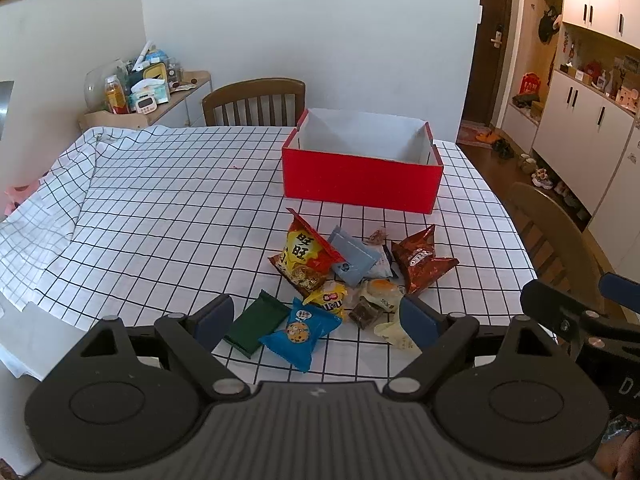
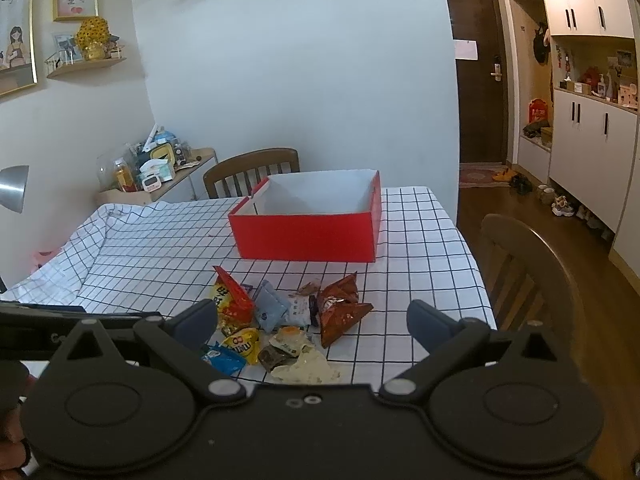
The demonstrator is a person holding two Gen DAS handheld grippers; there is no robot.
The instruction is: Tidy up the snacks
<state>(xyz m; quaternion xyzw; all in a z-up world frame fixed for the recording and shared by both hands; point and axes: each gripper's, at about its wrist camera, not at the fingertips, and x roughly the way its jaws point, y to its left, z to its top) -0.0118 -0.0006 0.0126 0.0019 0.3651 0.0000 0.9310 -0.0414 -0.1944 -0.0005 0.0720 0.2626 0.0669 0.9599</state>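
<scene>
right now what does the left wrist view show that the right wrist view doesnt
Only the left wrist view shows the dark green packet whole, beside the blue cookie packet; in the right wrist view it is not visible.
Only the right wrist view shows the framed pictures on the wall and the grey lamp shade.
Both show the red box, with no snacks visible inside, the snack pile in front of it, the checked tablecloth, and each camera's own gripper open.

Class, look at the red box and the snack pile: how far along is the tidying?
Done: nothing; the red box shows only bare white walls. In hand: nothing; left gripper and right gripper are open above the snack pile. Left: every packet on the checked tablecloth.
</scene>
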